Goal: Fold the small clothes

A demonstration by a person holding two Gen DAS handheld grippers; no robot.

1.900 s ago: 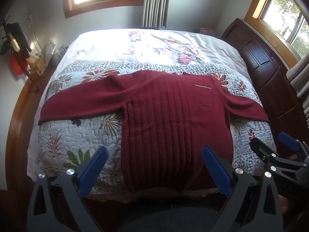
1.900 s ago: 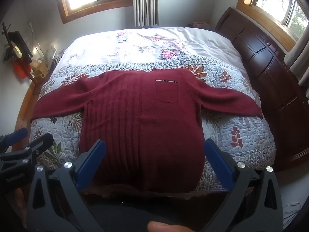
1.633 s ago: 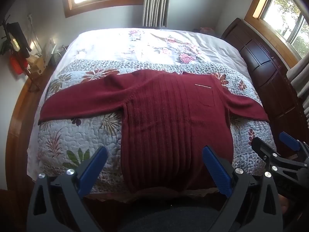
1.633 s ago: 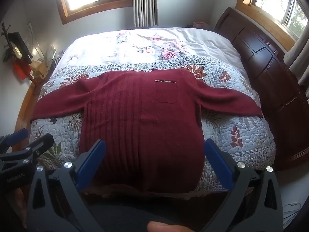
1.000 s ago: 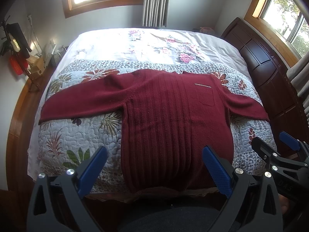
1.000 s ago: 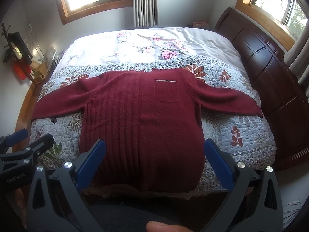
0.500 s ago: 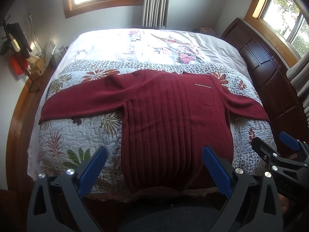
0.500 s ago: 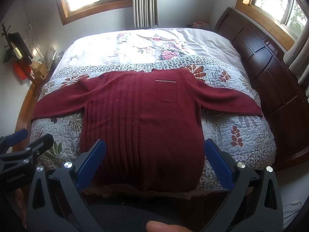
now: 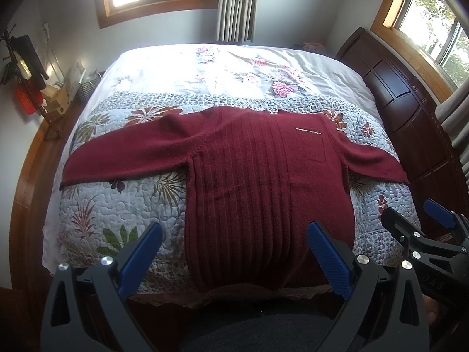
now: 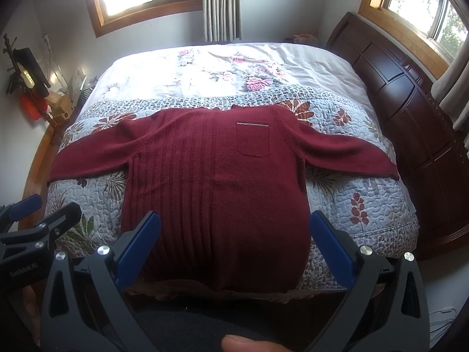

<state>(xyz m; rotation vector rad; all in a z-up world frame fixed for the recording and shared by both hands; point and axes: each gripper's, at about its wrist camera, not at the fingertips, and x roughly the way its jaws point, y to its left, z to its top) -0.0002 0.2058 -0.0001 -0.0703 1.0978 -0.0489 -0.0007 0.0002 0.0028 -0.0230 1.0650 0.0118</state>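
Dark red ribbed knit sweater [image 10: 217,182] lies flat, sleeves spread, across the floral quilted bed's [image 10: 366,205] near edge; left gripper [image 9: 234,252] and right gripper [image 10: 234,243] hover there, jaws spread, empty.

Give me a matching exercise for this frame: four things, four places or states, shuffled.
Things:
1. sweater
2. chest pocket
3. left gripper
4. headboard

Places or states:
A. jaws open, holding nothing
B. dark wood, along the bed's right side
C. spread flat on the quilt, sleeves out
D. on the sweater, right of the ribbing

Pairs: 1-C, 2-D, 3-A, 4-B
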